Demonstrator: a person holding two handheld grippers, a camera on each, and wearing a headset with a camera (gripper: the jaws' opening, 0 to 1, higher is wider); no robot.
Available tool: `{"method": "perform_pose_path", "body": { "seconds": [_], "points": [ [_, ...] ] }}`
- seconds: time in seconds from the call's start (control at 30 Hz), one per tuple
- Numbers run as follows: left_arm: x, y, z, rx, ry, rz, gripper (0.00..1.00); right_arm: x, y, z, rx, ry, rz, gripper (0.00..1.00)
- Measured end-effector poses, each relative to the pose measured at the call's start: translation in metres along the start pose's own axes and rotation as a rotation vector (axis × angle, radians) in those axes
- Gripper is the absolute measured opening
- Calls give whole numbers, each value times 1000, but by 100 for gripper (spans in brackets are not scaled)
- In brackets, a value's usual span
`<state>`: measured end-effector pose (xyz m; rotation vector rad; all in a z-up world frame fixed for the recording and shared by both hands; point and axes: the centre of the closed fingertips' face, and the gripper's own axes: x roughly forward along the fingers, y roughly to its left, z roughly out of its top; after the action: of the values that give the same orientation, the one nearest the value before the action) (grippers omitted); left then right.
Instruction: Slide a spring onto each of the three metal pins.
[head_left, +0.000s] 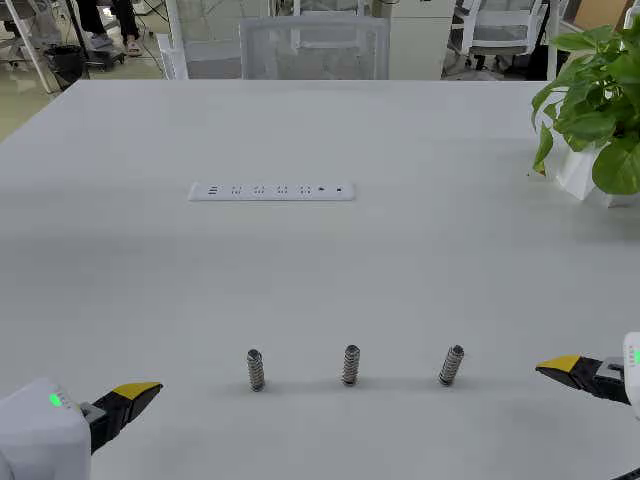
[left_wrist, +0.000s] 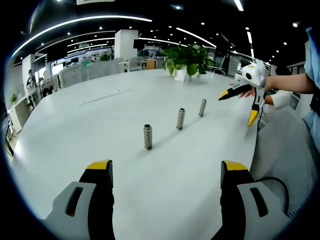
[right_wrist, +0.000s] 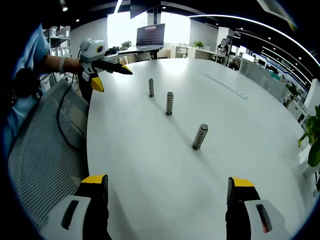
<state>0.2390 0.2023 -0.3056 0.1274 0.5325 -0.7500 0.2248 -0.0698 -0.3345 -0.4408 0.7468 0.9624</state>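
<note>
The left gripper (left_wrist: 167, 167) is hanging low over the near left edge of the table (head_left: 420, 260). Its jaws are spread wide, with nothing between them. They are blocky pale-grey and black plastic, ending in yellow tips (left_wrist: 99, 165). The right gripper (right_wrist: 168, 182) is doing the same at the near right edge, gaping wide and empty.

Between the two, and well apart from both, three springs are standing in a left-to-right row near the front of the table: left spring (head_left: 256, 370), middle spring (head_left: 350, 365), right spring (head_left: 451, 365). Each is showing as a tight, ribbed coil of dull silver metal with a rounded top. The pin inside cannot be made out. The left and middle ones are standing upright, while the right one is leaning slightly.

The tabletop is reading as smooth, matte, pale grey. Farther back, left of centre, a flat white power strip (head_left: 272, 190) is lying long and narrow. At the far right a leafy green plant (head_left: 600, 110) is sitting in a white faceted pot (head_left: 578, 172). A mesh-backed chair (head_left: 313, 45) is standing at the far edge.
</note>
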Motion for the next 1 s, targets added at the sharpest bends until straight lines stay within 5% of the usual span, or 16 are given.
{"method": "perform_pose_path", "body": {
  "seconds": [0.3,1.0],
  "points": [
    [-4,1,-4,-10,4,2,87,-11,6,1,41,-36,-50,99],
    [-4,-1,-6,-14,4,13,86,-11,9,1,41,-35,-52,99]
  ]
}}
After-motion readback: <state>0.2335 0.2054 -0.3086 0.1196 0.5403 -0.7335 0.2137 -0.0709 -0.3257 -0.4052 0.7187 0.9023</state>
